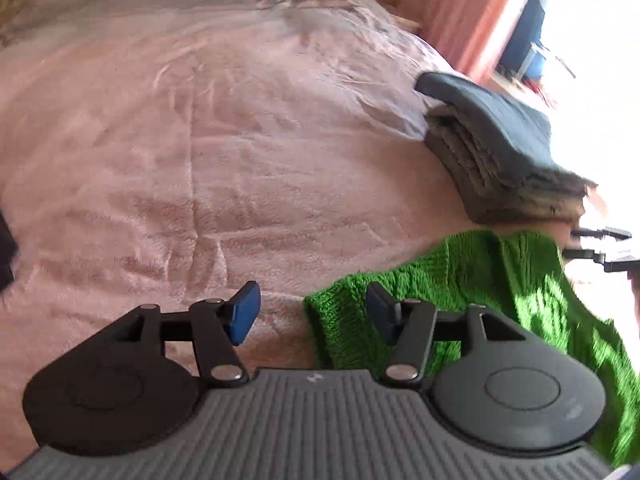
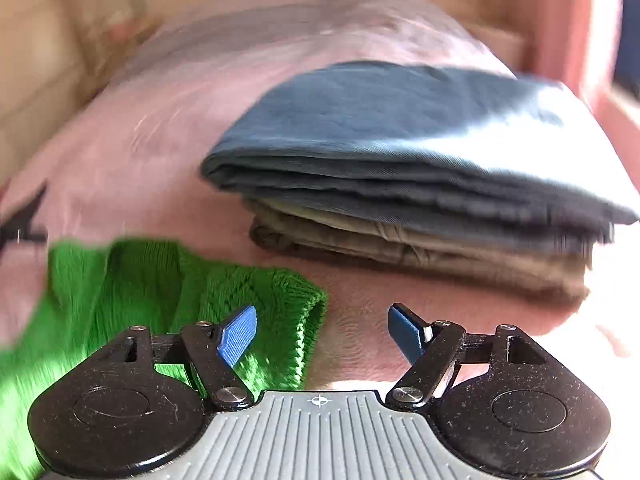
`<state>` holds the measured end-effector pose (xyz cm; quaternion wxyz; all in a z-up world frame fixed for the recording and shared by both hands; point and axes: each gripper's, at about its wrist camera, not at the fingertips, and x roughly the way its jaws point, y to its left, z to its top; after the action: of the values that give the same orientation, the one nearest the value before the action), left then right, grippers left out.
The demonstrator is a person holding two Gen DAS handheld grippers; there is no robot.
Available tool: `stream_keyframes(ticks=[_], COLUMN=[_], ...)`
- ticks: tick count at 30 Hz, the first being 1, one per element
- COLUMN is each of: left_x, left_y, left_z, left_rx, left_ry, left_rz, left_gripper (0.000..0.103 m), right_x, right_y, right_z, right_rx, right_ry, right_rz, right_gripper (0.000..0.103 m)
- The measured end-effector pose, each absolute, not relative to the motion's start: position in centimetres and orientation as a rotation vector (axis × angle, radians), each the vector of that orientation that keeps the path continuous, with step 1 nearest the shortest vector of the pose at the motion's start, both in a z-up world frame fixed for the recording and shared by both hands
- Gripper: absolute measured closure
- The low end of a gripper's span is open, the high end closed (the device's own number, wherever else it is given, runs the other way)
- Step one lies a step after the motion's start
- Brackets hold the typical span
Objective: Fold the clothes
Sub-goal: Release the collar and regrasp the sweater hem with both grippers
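Note:
A bright green knitted garment [image 1: 500, 292] lies on the pink bedspread [image 1: 200, 140]; it also shows in the right wrist view [image 2: 140, 292]. My left gripper [image 1: 314, 312] is open and empty, with one corner of the garment between and under its blue pads. My right gripper [image 2: 322, 334] is open and empty over the garment's other corner, its left pad above the knit; its fingers also show in the left wrist view [image 1: 600, 246]. A stack of folded clothes [image 2: 420, 184], blue-grey on top and beige below, sits just beyond the garment.
The stack of folded clothes also shows in the left wrist view [image 1: 500, 148] at the right side of the bed. A pink curtain [image 1: 460, 12] and a bright window are at the far right. A dark object [image 1: 6, 252] lies at the left edge.

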<state>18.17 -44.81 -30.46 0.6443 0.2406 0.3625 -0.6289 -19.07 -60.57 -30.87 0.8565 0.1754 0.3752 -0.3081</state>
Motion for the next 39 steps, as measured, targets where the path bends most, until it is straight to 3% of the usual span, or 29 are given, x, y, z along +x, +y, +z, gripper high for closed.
stream_keyframes(ticks=[6,8,10,12,16,24,26,28,33,39], left_x=[13.9,13.0,12.7,12.5,13.3,14.6,14.9,15.5,17.3,15.0], left_y=[-47.0,-47.7,-48.0,-47.7,-47.7,-49.2,-49.6,-48.4,-42.8,-27.1], left_z=[-31.9,-33.4,-34.9,-35.3,-34.3,-35.6,-36.0,-35.5,-32.8,-31.4], left_rx=[0.882,1.0,1.072,1.073,0.949,0.809,0.779,0.726,0.555,0.399], left_ry=[0.523,0.475,0.471,0.441,0.439,0.596,0.634,0.689,0.85,1.14], left_rz=[-1.64,-1.678,-1.714,-1.728,-1.692,-1.515,-1.468,-1.417,-1.274,-1.07], left_gripper=[0.048,0.06,0.089,0.094,0.095,0.091,0.084,0.064,0.068,0.067], right_x=[-13.5,-12.1,-11.5,-11.5,-12.3,-11.0,-11.1,-12.0,-18.5,-31.4], right_y=[-58.2,-58.1,-58.5,-58.9,-59.6,-60.4,-59.7,-59.0,-56.5,-50.2], right_z=[-32.4,-34.0,-35.4,-36.0,-34.9,-37.3,-36.6,-35.4,-32.0,-29.4], right_rx=[-0.058,-0.122,-0.13,-0.106,-0.068,-0.003,-0.023,-0.005,0.183,0.649], right_ry=[0.927,0.985,1.023,1.021,0.942,0.968,0.953,0.934,0.867,0.777], right_rz=[-0.411,-0.373,-0.359,-0.342,-0.404,-0.611,-0.657,-0.659,-0.737,-0.782], right_gripper=[0.031,0.054,0.059,0.094,0.098,0.095,0.051,0.043,0.042,0.042])
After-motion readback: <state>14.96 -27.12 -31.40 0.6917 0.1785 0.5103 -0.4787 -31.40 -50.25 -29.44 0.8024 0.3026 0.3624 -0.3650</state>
